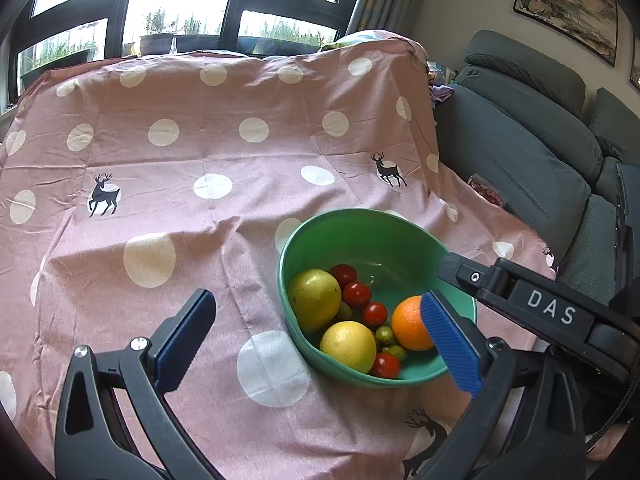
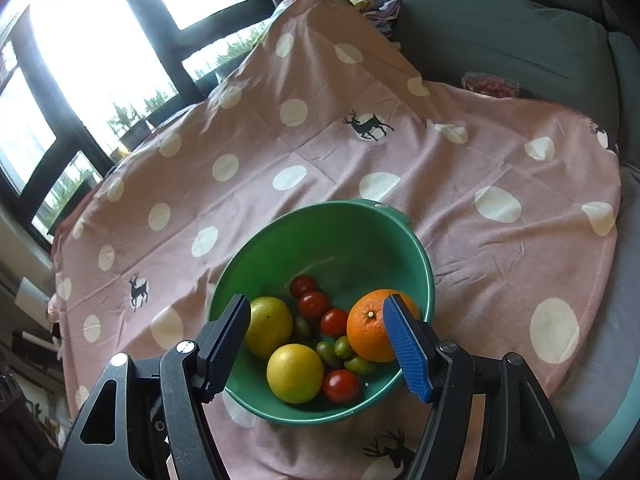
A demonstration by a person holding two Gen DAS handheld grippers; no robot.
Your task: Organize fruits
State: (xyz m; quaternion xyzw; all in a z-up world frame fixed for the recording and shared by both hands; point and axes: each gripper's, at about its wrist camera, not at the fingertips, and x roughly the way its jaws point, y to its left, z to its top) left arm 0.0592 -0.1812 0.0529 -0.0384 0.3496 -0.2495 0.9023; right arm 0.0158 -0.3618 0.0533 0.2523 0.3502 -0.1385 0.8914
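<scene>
Left wrist view: left tongs (image 1: 318, 344) spread wide, empty
Right tongs (image 2: 318, 346): spread, empty, above bowl (image 2: 320, 224)
Fruits: orange (image 2: 370, 330), 2 yellow citrus, 4 tomatoes in bowl, below right tongs
Cloth (image 2: 460, 220): under bowl

Both fisheye views are lit by daylight from the window (image 1: 184, 4) behind the table — its panes are blown out to white, strongest at the upper left of the right wrist view, where glare bleeds over the dark frame. The pink cloth (image 1: 200, 152) is evenly and softly lit, with only faint shadows along its creases and a soft one under the green bowl (image 1: 316, 224). The fruit shows small dull highlights. Straight lines bow toward the edges, and the corners fall into a dark vignette. Focus is sharp at centre; the rims smear slightly.
</scene>
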